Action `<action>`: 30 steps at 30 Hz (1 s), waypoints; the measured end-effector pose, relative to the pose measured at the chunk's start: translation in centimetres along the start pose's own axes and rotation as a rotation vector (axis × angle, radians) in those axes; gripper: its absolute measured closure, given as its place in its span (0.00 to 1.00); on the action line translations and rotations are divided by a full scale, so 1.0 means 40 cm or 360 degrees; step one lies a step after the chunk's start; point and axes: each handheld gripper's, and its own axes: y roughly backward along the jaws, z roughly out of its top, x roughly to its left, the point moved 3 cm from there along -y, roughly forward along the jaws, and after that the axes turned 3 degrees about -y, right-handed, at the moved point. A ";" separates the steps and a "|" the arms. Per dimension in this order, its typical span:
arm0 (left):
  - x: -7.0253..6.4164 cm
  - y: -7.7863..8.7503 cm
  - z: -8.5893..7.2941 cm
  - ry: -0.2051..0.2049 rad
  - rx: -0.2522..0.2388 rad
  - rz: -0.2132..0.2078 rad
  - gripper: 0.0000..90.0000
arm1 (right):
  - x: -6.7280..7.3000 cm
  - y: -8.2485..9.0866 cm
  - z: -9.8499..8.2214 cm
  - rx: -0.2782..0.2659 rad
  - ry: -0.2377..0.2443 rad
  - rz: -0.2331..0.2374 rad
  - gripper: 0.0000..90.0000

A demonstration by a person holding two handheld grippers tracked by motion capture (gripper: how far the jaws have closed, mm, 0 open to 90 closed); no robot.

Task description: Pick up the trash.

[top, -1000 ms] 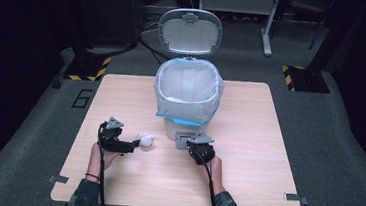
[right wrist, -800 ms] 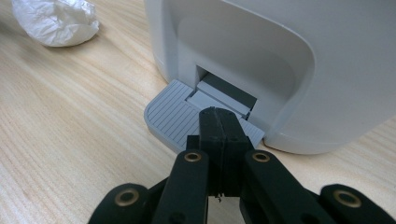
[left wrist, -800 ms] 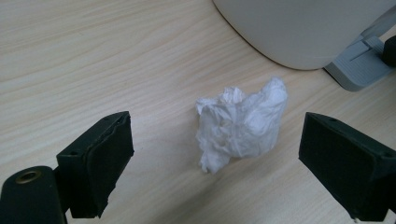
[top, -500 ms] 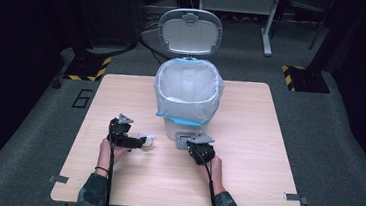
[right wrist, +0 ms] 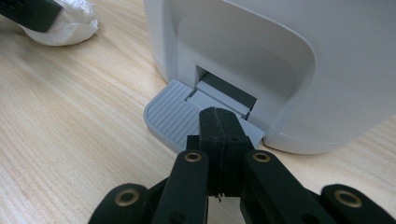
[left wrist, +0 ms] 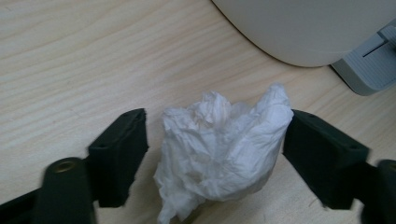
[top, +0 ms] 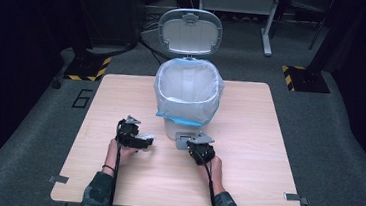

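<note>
Straddling crumpled tissue (left wrist: pixel 224 154) | left tongs (left wrist: pixel 215 158) wide, tissue dead centre at 12 o'clock | right tongs (right wrist: pixel 219 122) closed empty, pressing bin pedal (right wrist: pixel 175 114)

A light wooden table (top: pixel 246 163) carries a white pedal bin (top: pixel 187 101) and crumpled tissue (left wrist: pixel 224 149).

right gripper (right wrist: pixel 218 122): jaws pressed together, tips on grey pedal (right wrist: pixel 175 116) | white bin (right wrist: pixel 289 60) behind | crumpled tissue (right wrist: pixel 70 23) far-left on table (right wrist: pixel 70 140)
</note>
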 end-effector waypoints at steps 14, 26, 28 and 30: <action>-0.033 -0.015 -0.029 -0.0094 -0.0033 0.0078 0.64 | 0.001 0.000 0.000 -0.0004 0.0014 -0.0013 1.00; -0.031 -0.013 -0.015 -0.0127 0.0031 0.0046 0.70 | 0.001 -0.001 0.000 -0.0004 0.0015 -0.0014 1.00; -0.030 -0.012 -0.013 -0.0135 0.0034 0.0041 0.70 | 0.001 -0.001 0.000 -0.0007 0.0012 -0.0011 1.00; -0.030 -0.010 -0.012 -0.0135 0.0037 0.0034 0.70 | -0.002 -0.001 0.000 -0.0004 -0.0002 0.0002 1.00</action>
